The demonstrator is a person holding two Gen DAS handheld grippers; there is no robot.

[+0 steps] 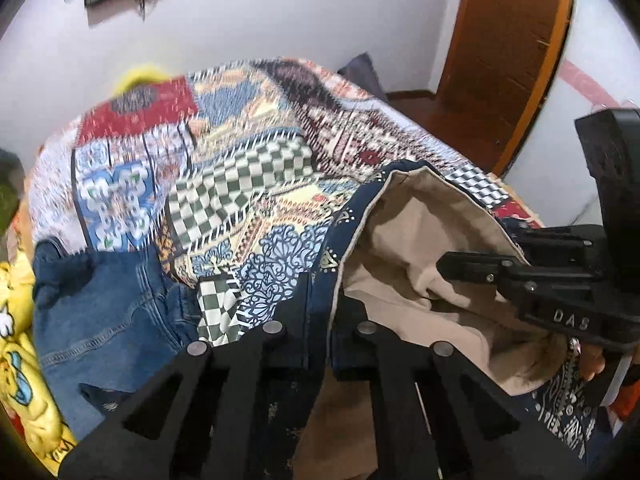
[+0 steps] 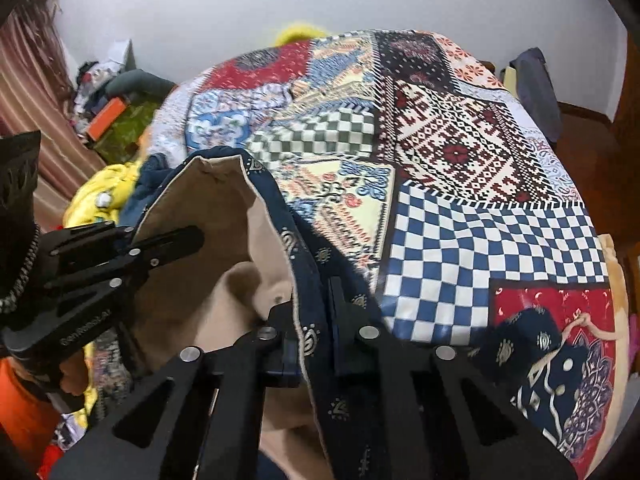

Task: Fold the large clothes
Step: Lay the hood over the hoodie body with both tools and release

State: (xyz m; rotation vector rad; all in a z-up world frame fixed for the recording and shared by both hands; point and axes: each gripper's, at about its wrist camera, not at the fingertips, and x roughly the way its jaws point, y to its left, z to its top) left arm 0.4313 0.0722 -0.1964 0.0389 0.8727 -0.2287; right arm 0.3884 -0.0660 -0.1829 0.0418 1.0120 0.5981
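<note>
A large navy printed garment (image 1: 320, 240) with a beige lining (image 1: 412, 232) is held up over the patchwork bed. My left gripper (image 1: 320, 312) is shut on its navy edge. My right gripper (image 2: 316, 312) is shut on the same garment's navy edge (image 2: 312, 280), with the beige lining (image 2: 192, 280) open to its left. Each gripper shows in the other's view: the right one at the right of the left wrist view (image 1: 444, 268), the left one at the left of the right wrist view (image 2: 200, 236), both closed on the beige cloth. Part of the garment (image 2: 552, 360) lies on the bed at the right.
The bed has a patchwork cover (image 2: 460, 152). Blue jeans (image 1: 108, 312) and a yellow cartoon cloth (image 1: 24, 360) lie at its left side. A wooden door (image 1: 508, 40) stands behind on the right. Clutter (image 2: 108, 100) lies on the floor at the left.
</note>
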